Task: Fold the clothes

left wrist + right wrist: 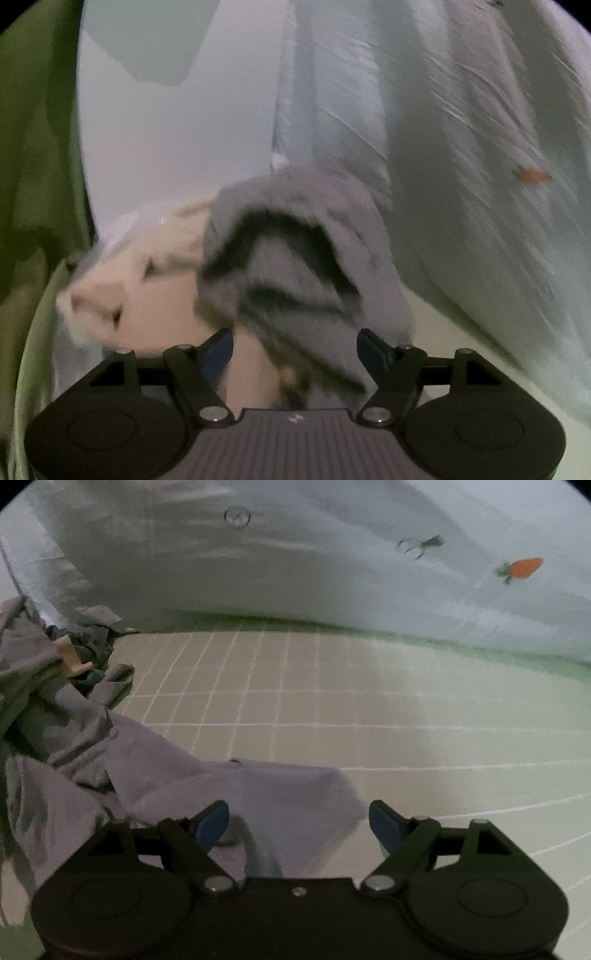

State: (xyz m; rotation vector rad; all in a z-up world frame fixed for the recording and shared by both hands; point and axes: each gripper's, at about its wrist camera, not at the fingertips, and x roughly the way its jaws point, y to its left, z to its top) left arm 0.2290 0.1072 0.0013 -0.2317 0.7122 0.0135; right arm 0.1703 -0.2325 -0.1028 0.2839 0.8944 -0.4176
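Both grippers' fingers are spread wide, grasping nothing: the left gripper (pixel 294 349) faces a bunched, motion-blurred grey garment (pixel 295 258), while the right gripper (pixel 299 821) hovers over that garment's flat edge on the gridded green mat (pixel 332 686).
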